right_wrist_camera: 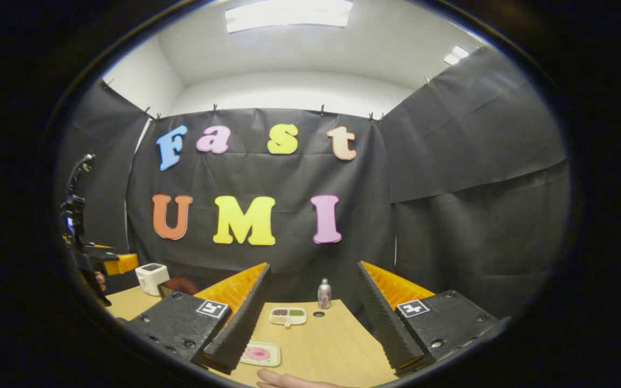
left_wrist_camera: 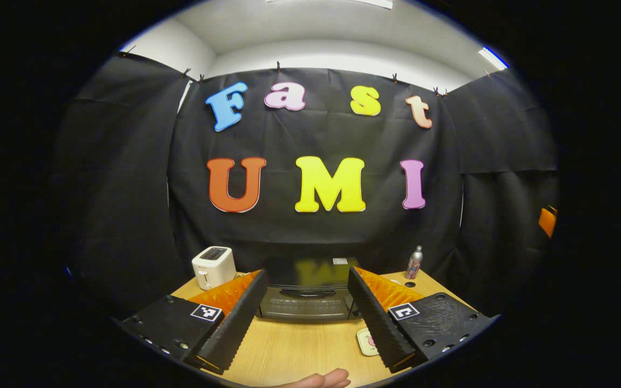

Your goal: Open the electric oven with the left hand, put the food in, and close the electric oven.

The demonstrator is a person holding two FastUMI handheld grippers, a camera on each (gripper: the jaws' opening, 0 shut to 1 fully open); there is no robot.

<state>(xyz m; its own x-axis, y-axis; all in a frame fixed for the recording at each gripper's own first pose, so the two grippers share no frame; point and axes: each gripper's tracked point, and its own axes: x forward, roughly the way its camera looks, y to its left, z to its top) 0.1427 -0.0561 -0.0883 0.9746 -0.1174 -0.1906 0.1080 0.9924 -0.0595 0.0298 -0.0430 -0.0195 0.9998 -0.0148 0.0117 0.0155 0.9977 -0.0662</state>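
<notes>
The black electric oven (left_wrist_camera: 306, 295) stands at the back of the wooden table (left_wrist_camera: 299, 350), straight ahead in the left gripper view, with its glass door closed. My left gripper (left_wrist_camera: 308, 360) hovers open in front of it, apart from the door, with nothing between its fingers. A small plate with pink food (left_wrist_camera: 367, 341) lies just inside its right finger. In the right gripper view the same plate of pink food (right_wrist_camera: 259, 353) lies by the left finger of my open, empty right gripper (right_wrist_camera: 315, 360). The left gripper (right_wrist_camera: 81, 253) shows far off at the left edge.
A white toaster (left_wrist_camera: 213, 267) stands left of the oven and a slim bottle (left_wrist_camera: 414, 262) to its right. A compartment tray with dark and green food (right_wrist_camera: 288, 316) and the bottle (right_wrist_camera: 324, 293) sit at the table's far end. A hand (left_wrist_camera: 321, 380) shows at the bottom edge.
</notes>
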